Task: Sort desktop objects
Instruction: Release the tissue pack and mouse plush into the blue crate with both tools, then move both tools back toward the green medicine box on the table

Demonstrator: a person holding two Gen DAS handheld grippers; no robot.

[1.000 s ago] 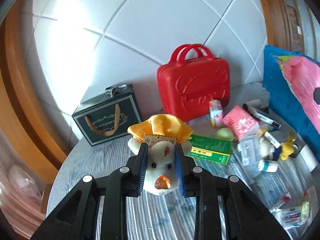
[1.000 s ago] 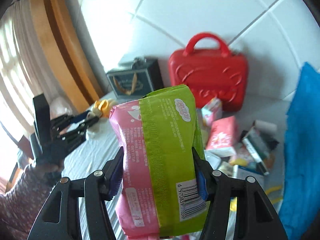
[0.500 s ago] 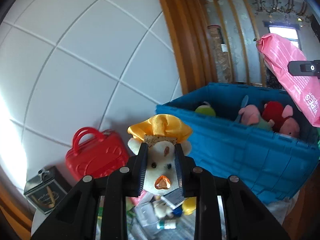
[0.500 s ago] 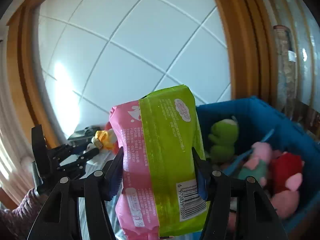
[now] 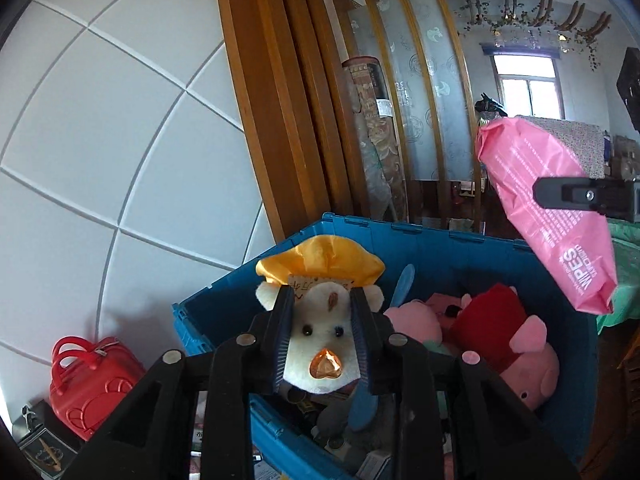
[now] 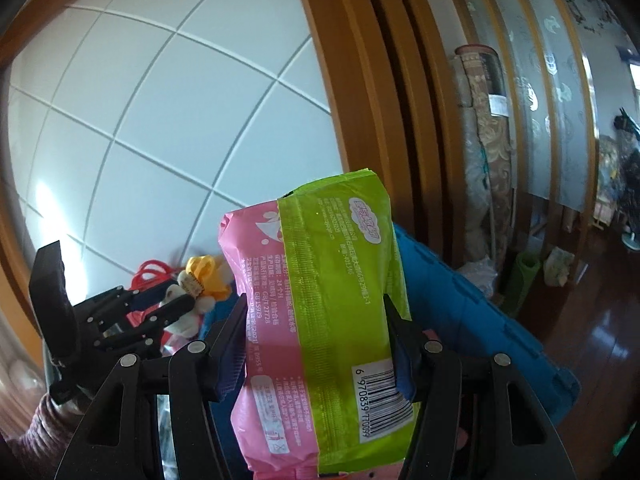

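Both grippers have swung from the tabletop to the blue crate (image 5: pixel 472 248). The left gripper (image 5: pixel 320 334), jaws opening, still pinches the fuzzy plush toy (image 5: pixel 320 344); the right gripper (image 6: pixel 316 344) clamps the crinkly wipes pack (image 6: pixel 320 312).

Over the blue bin (image 5: pixel 472 248) the air is open, except at its right, where the pink wipes pack (image 5: pixel 548 208) hangs. Inside, pink plush pigs (image 5: pixel 520 344) crowd its right half. Behind the bin, wooden posts (image 5: pixel 280 120) and white wall (image 5: pixel 120 140) block passage.
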